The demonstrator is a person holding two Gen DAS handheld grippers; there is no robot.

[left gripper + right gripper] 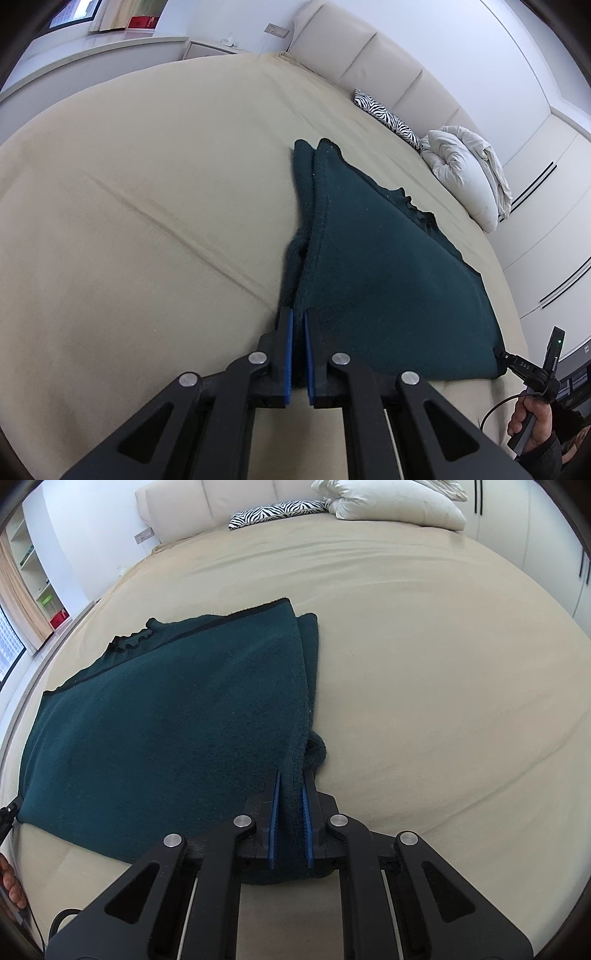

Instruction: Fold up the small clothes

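Note:
A dark teal knitted sweater point(384, 266) lies on the beige bed, its near edge held at both corners. My left gripper point(298, 314) is shut on the sweater's left near corner, blue pads close together on the fabric. In the right wrist view the sweater point(166, 716) spreads to the left, and my right gripper point(291, 779) is shut on its right near corner, with thick fabric bunched between the blue pads. The right gripper also shows in the left wrist view point(506, 360) at the sweater's far corner, held by a hand.
The beige bed sheet point(147, 206) stretches wide around the sweater. A zebra-print pillow point(273, 511) and a white bundled duvet point(391, 506) lie by the padded headboard point(388, 62). A window ledge with a red box point(142, 22) stands beyond the bed's left side.

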